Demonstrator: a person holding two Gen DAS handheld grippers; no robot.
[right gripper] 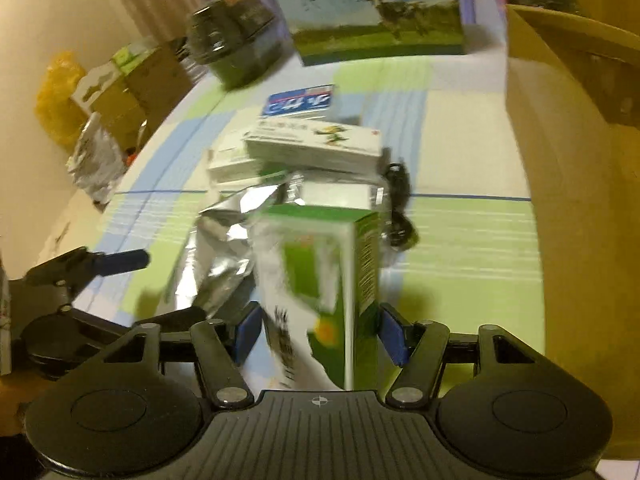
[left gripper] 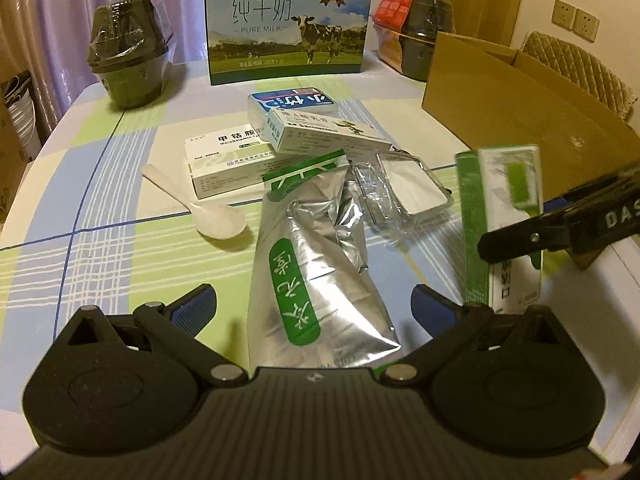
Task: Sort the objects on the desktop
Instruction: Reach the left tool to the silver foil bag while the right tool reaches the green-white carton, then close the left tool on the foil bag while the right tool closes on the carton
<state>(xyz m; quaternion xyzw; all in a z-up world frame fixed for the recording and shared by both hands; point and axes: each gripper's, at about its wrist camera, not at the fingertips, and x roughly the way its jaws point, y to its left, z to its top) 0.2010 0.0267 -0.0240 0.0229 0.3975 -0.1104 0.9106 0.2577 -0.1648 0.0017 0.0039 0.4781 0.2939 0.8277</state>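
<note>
Checked green-and-blue cloth covers the desk (left gripper: 100, 208). Right claw (right gripper: 318, 336) is clamped on the green-and-white carton (right gripper: 320, 280), held off the desk; light, stiff card, pinch the flat sides. Left claw (left gripper: 314, 308) hangs spread wide over the foil pouch (left gripper: 316, 264), crinkly and slippery. At 2 o'clock, the cardboard box (left gripper: 500, 108) hides its inside; carton print is motion-blurred.

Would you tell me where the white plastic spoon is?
In the left wrist view, the white spoon lies left of the silver pouch, before the medicine box.
</note>
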